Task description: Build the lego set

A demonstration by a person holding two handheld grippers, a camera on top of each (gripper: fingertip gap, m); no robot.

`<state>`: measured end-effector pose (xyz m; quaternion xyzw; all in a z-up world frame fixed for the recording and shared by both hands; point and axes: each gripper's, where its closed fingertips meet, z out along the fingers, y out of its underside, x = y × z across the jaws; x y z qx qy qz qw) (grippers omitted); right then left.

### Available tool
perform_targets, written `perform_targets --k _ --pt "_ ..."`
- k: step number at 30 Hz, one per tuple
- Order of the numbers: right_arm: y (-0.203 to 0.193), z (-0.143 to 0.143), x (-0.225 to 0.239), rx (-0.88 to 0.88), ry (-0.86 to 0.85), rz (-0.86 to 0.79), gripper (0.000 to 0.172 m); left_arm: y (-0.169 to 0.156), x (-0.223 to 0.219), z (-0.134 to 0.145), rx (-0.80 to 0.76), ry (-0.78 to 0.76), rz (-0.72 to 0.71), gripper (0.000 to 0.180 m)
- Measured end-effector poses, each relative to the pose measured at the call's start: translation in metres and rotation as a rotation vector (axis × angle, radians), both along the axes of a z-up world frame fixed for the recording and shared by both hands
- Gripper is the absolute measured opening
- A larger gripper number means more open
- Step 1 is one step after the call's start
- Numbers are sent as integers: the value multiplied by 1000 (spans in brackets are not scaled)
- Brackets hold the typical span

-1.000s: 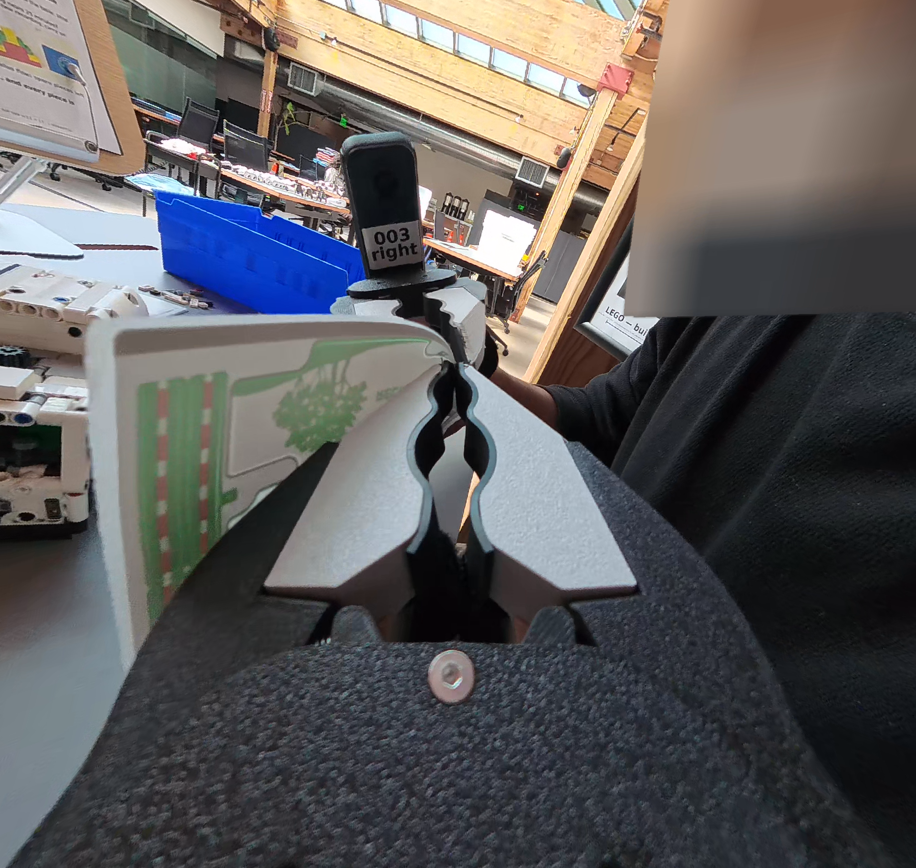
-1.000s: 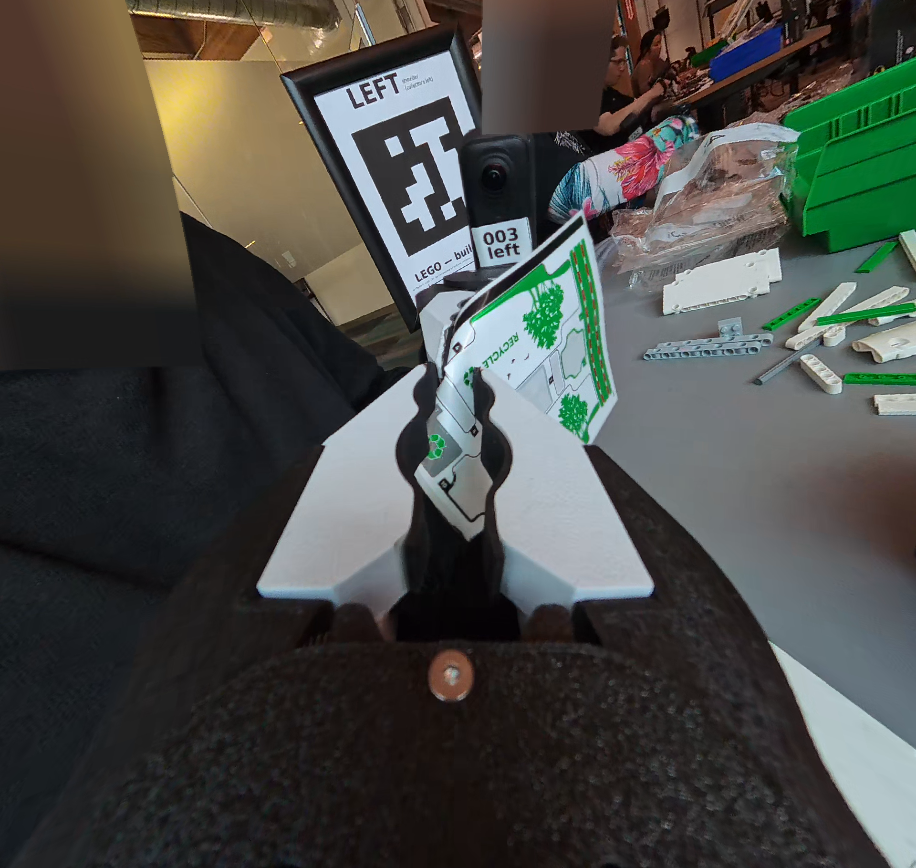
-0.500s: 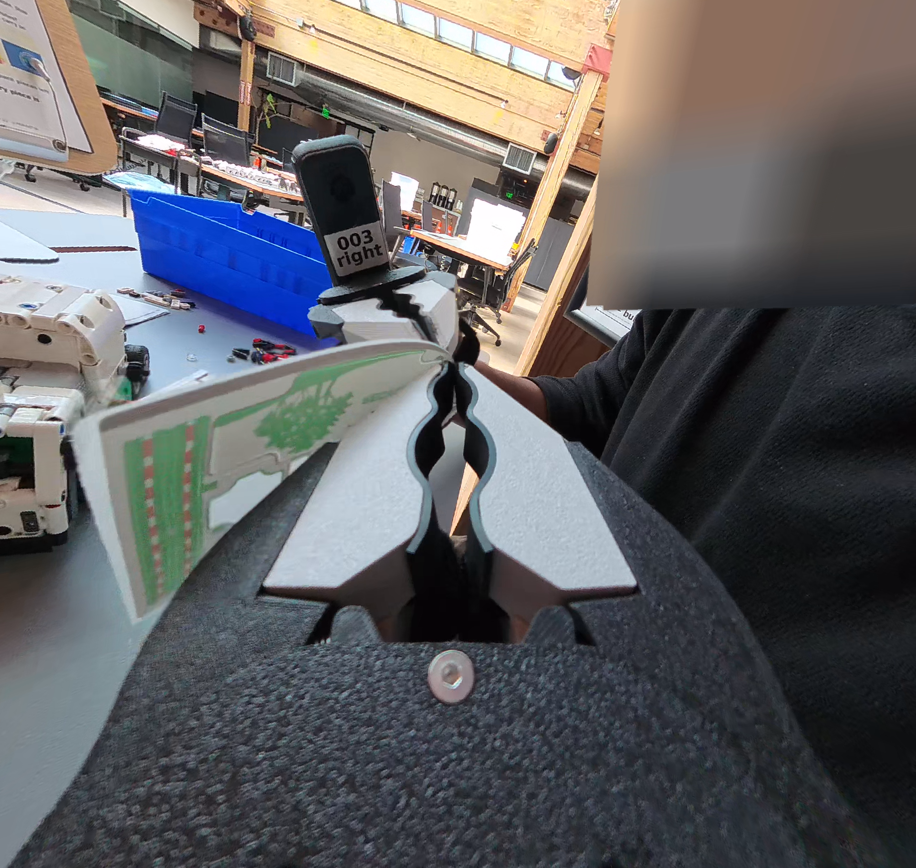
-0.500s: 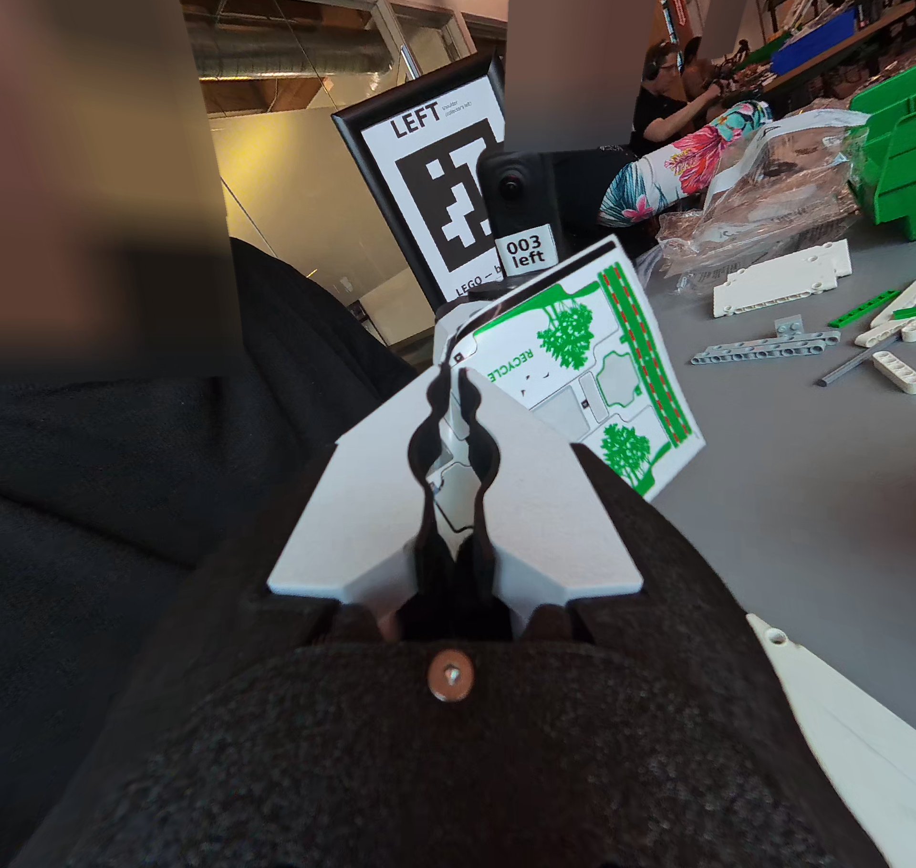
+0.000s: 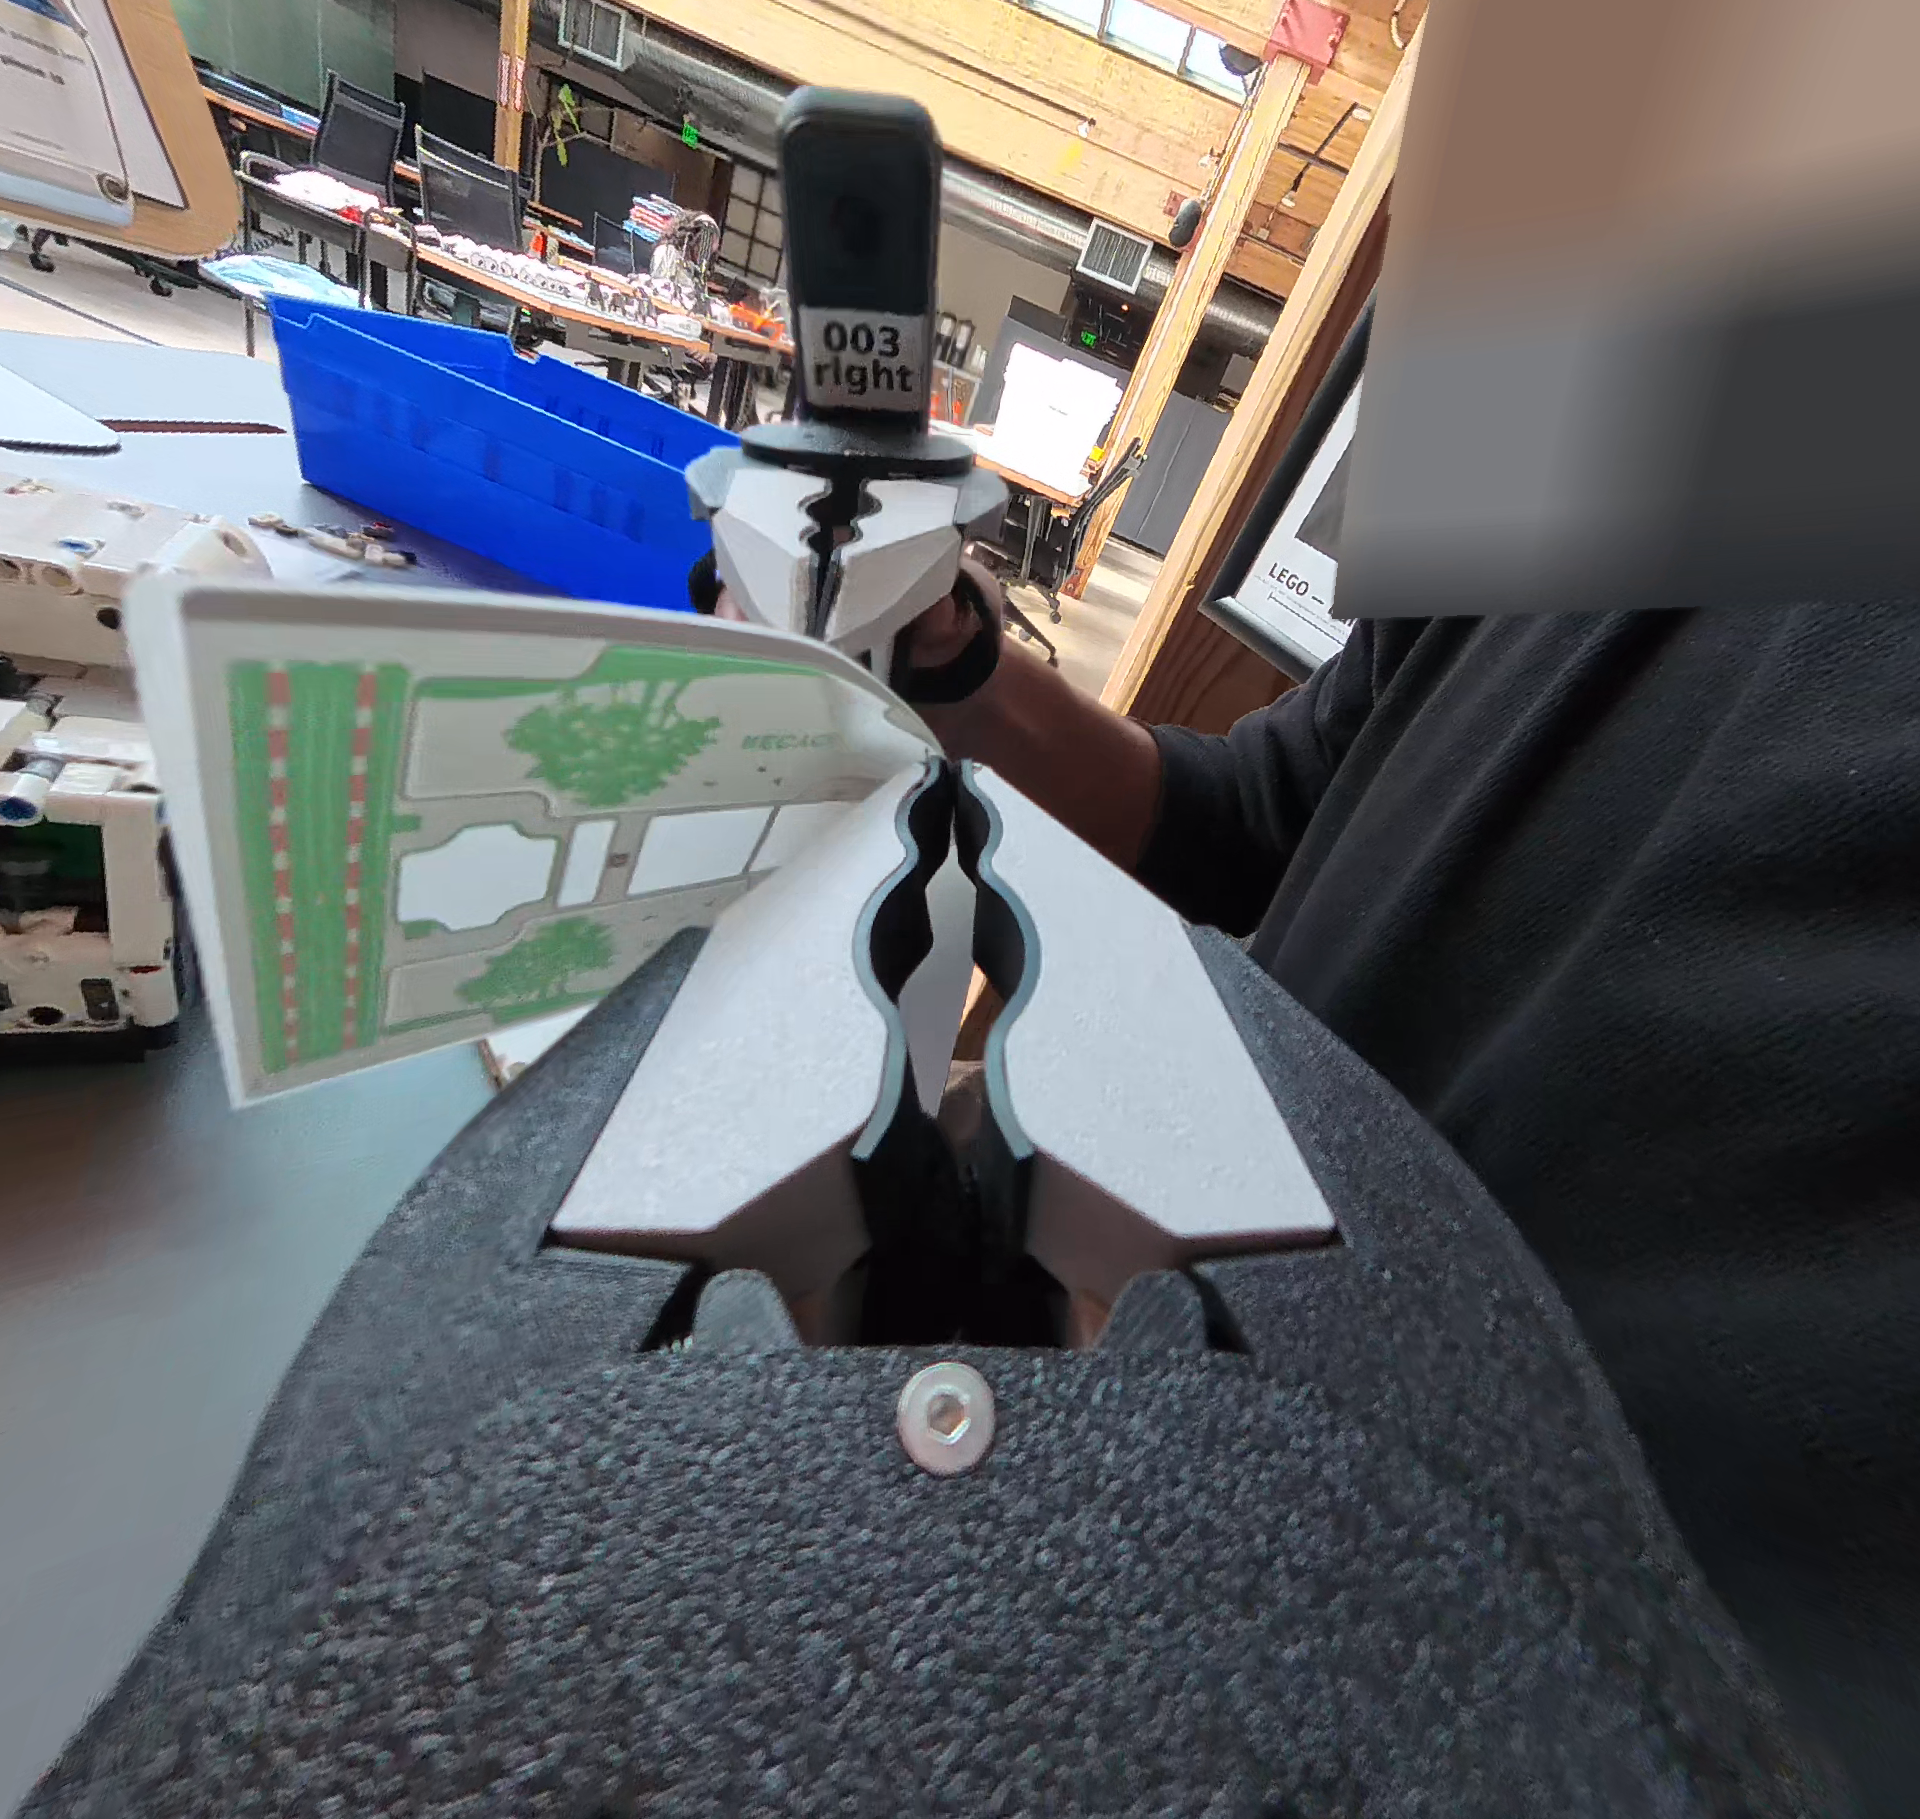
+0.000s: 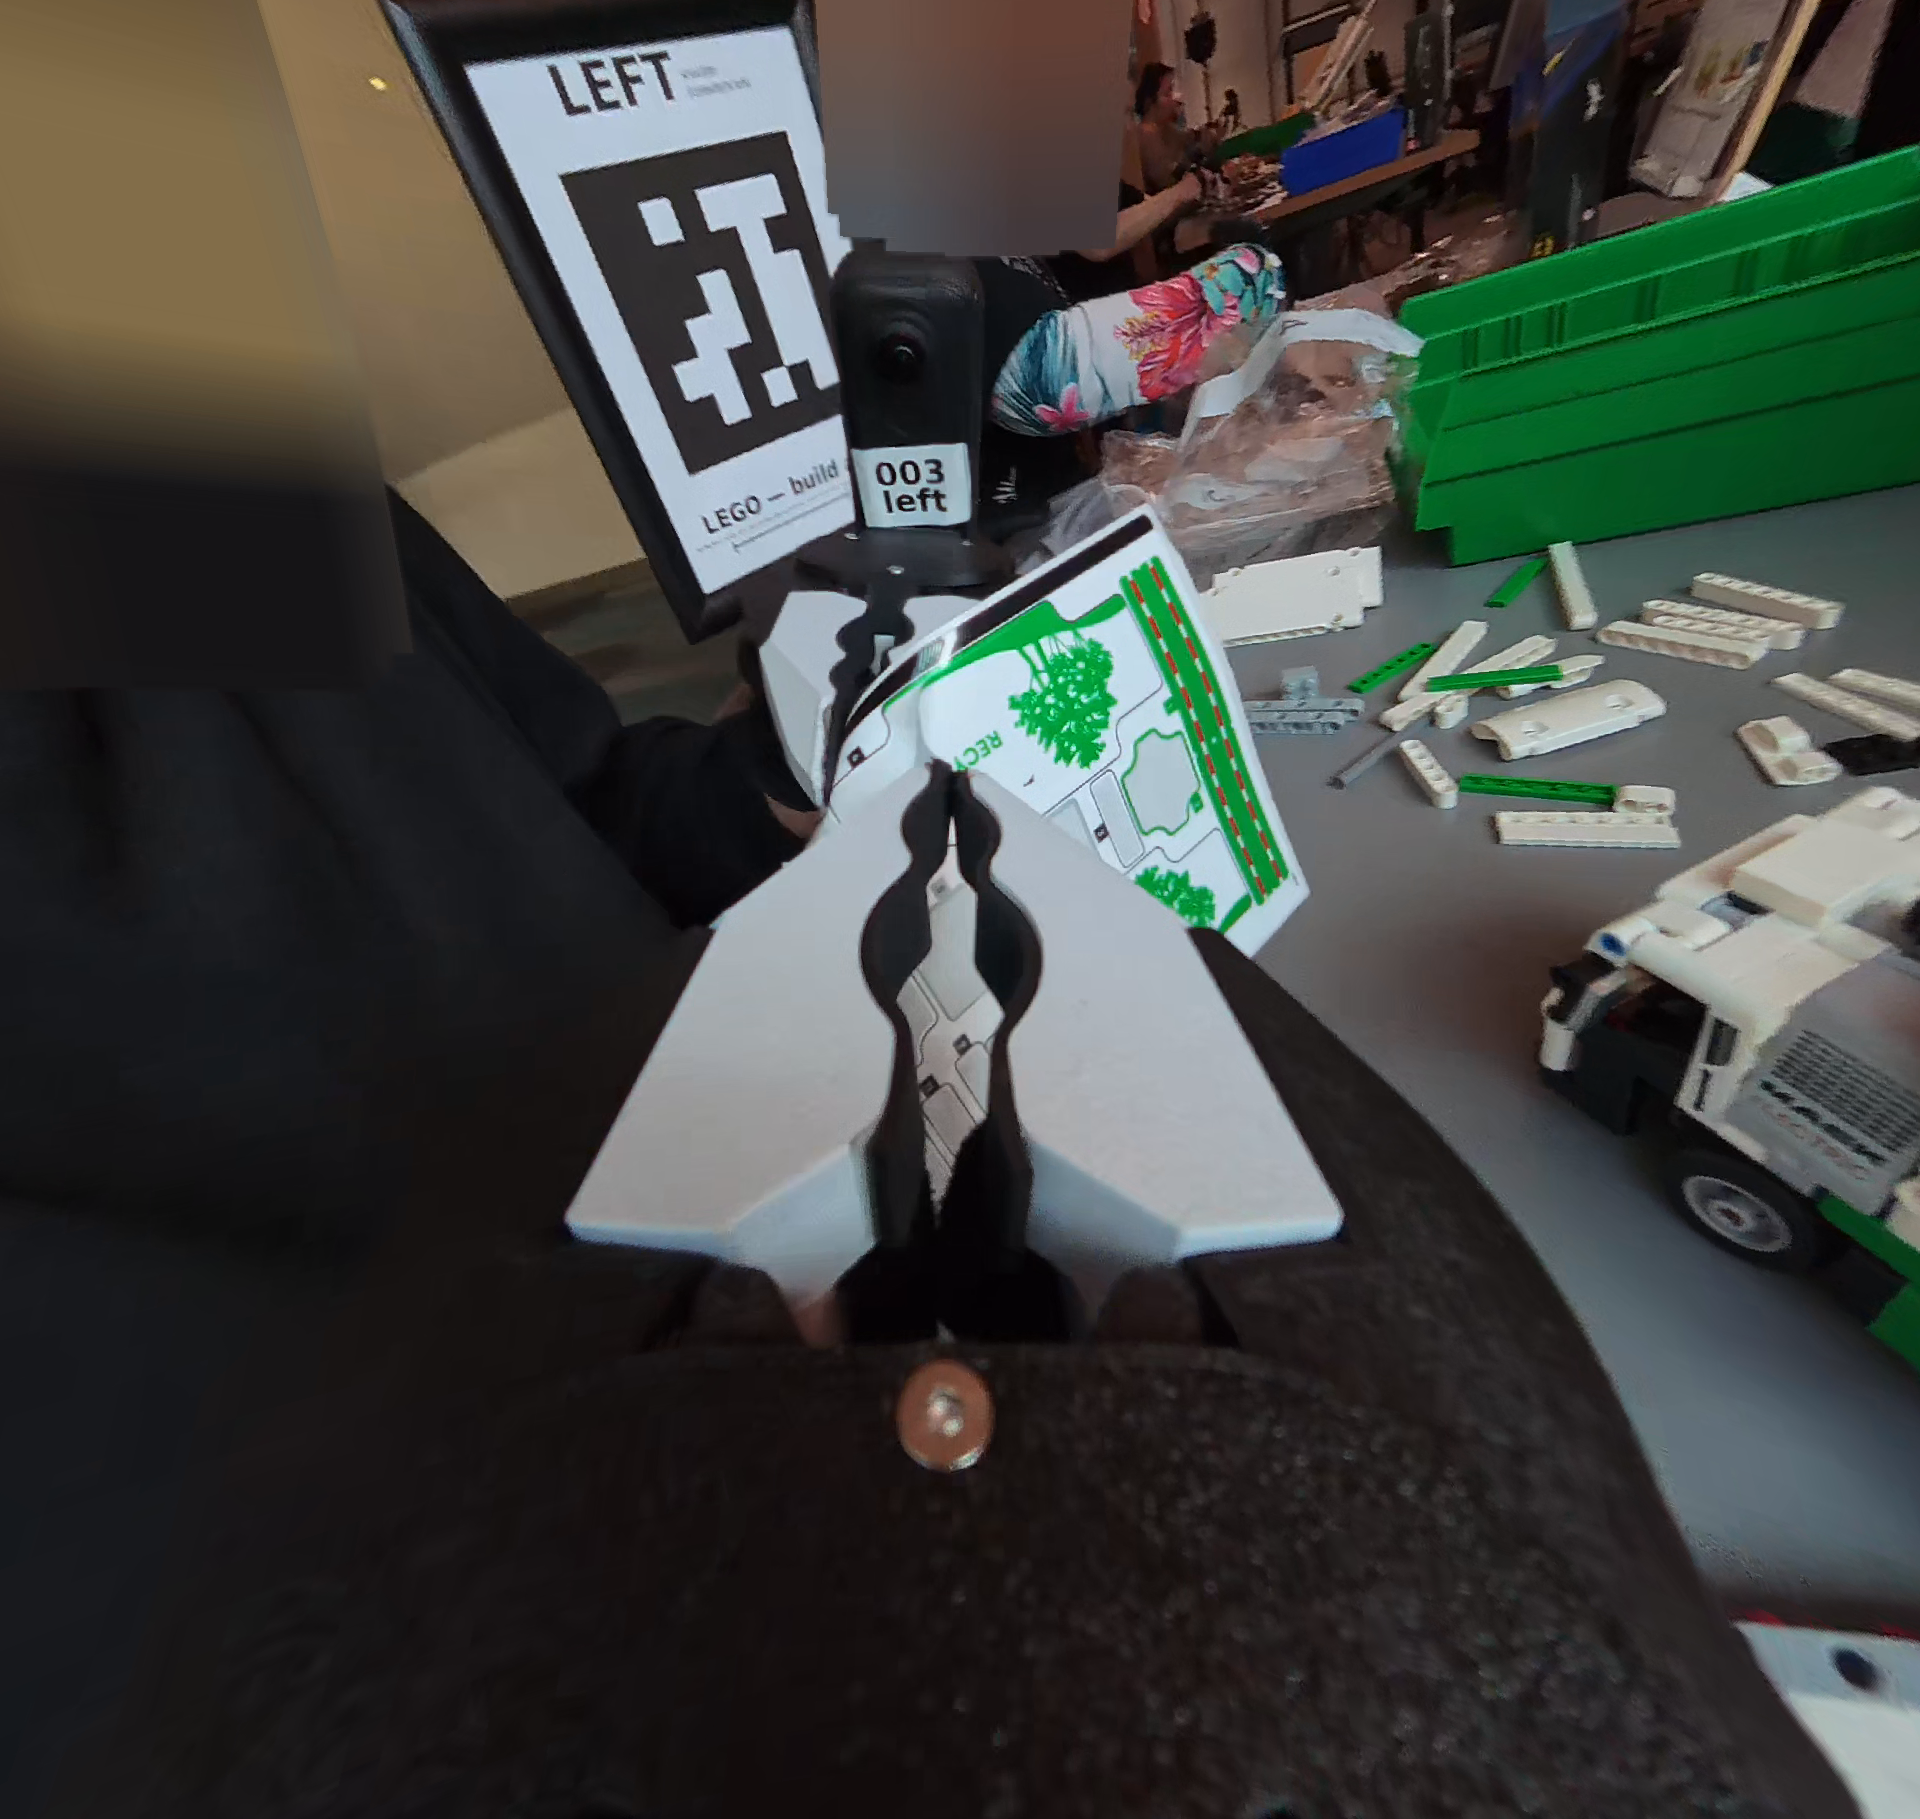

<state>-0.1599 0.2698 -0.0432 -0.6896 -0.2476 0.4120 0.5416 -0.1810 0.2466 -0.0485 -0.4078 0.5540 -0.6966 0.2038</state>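
Observation:
A white sticker sheet [image 5: 468, 834] printed with green trees and stripes is held up in the air between both grippers. My left gripper [image 5: 951, 772] is shut on the sheet's near corner. It also shows in the right wrist view [image 6: 862, 668], clamped on the sheet's far edge. My right gripper [image 6: 951, 777] is shut on a curled-up flap of the sheet's [image 6: 1143, 751] printed face. In the left wrist view it [image 5: 831, 606] is shut at the sheet's top edge, facing me.
A white toy truck [image 6: 1714, 1021] stands on the grey table [image 6: 1403, 1042] at the right. Loose white and green pieces [image 6: 1558, 709] lie beyond it. Green bins [image 6: 1662, 367], a plastic bag [image 6: 1247, 460], a framed marker sign [image 6: 675, 294] and a blue bin [image 5: 468, 460] stand around. A person in black sits close.
My right jaws, open around the sheet a second ago, have closed on it. The sheet has tilted and bent between the grippers, and the right gripper has drawn back a little.

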Motion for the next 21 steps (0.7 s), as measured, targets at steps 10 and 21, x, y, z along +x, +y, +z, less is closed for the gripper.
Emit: perform_targets --k 10,21 --pt "2 27 30 190 -336 -263 0 17 -6 -20 68 160 -2 0" --pt "-1 43 59 289 -574 -448 0 34 -11 -34 155 259 52 0"
